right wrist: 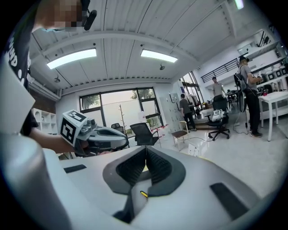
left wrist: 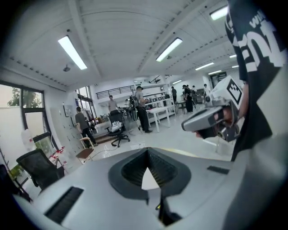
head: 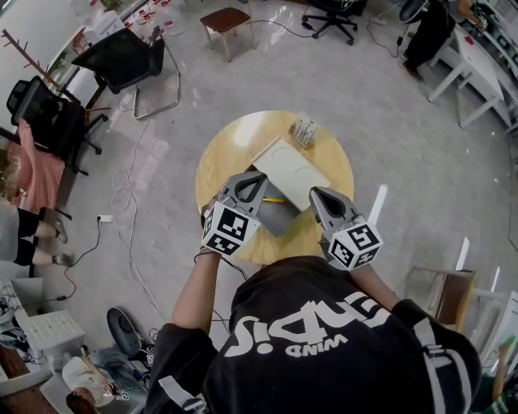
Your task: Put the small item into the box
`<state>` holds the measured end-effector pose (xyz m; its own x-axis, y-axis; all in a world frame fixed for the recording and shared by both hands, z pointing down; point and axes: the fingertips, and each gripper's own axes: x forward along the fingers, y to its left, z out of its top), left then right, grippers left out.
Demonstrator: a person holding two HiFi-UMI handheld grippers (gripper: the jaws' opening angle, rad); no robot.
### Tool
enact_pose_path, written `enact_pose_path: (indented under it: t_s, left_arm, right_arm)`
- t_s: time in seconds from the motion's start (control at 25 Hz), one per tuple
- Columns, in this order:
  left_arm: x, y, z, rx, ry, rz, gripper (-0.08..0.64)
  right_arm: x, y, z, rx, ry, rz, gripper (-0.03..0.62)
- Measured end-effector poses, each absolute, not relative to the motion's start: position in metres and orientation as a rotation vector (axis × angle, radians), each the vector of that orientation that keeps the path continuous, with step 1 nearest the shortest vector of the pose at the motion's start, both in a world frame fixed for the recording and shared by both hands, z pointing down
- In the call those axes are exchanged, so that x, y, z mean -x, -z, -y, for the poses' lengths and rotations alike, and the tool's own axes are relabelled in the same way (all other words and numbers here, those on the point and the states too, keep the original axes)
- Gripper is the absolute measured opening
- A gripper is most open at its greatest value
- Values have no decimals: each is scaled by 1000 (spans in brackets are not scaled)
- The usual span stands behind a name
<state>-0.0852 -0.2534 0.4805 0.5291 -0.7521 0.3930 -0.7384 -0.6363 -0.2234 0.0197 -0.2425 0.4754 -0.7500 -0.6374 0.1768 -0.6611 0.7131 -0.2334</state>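
A round wooden table [head: 222,154] carries a grey box [head: 278,217] whose white lid [head: 290,171] lies open behind it. A small pale item [head: 304,129] stands at the table's far edge, beyond the lid. A thin yellow stick [head: 273,200] lies at the box's far side. My left gripper [head: 253,179] hovers over the box's left part and my right gripper [head: 317,194] over its right part. Both are shut with nothing held; the jaw tips meet in the left gripper view [left wrist: 147,152] and the right gripper view [right wrist: 145,149]. Each gripper view mostly shows its own body.
A black office chair [head: 121,57] and a brown stool [head: 227,20] stand beyond the table. Cables [head: 121,194] trail on the floor at left. White tables [head: 477,65] and a standing person [head: 425,32] are at far right. A wooden-framed chair [head: 445,295] is close on my right.
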Motion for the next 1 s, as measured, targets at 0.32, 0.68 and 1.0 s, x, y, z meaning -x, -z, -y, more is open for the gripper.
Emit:
enact_pose_path:
  t_s: [0.32,0.68,1.0]
  left_arm:
    - [112,-442,214,2738,331,-1627,9]
    - [138,-447,183,2670,142,-1773,9]
    - [132,-468,169,2675,54,-1835,9]
  right_arm:
    - [-12,-472,238,-1053,-401,2858,4]
    - [-3,-469,231,-991,-342,2903,5]
    - [-5,-470,223,-956,-353,2937,4]
